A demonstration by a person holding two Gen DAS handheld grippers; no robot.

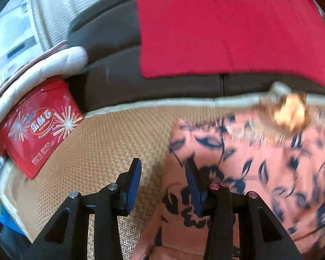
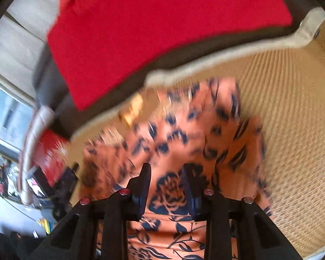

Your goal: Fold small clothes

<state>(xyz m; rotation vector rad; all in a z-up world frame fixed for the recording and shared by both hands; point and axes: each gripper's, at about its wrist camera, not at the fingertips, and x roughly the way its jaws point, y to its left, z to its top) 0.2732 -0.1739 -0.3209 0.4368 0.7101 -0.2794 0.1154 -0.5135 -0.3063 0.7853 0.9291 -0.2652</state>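
A: Between the right gripper (image 2: 166, 179) jaws lies the orange floral garment (image 2: 179, 134), running away from them across the woven mat (image 2: 296, 130); grip unclear.
B: Left gripper (image 1: 162, 173) straddles its left edge, jaws parted, empty. Right is nearer.

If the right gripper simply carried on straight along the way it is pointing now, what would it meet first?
Most likely the orange flowered garment on the woven mat. The right gripper points down at it, jaws apart, with the cloth showing between them. Blur hides how near it is.
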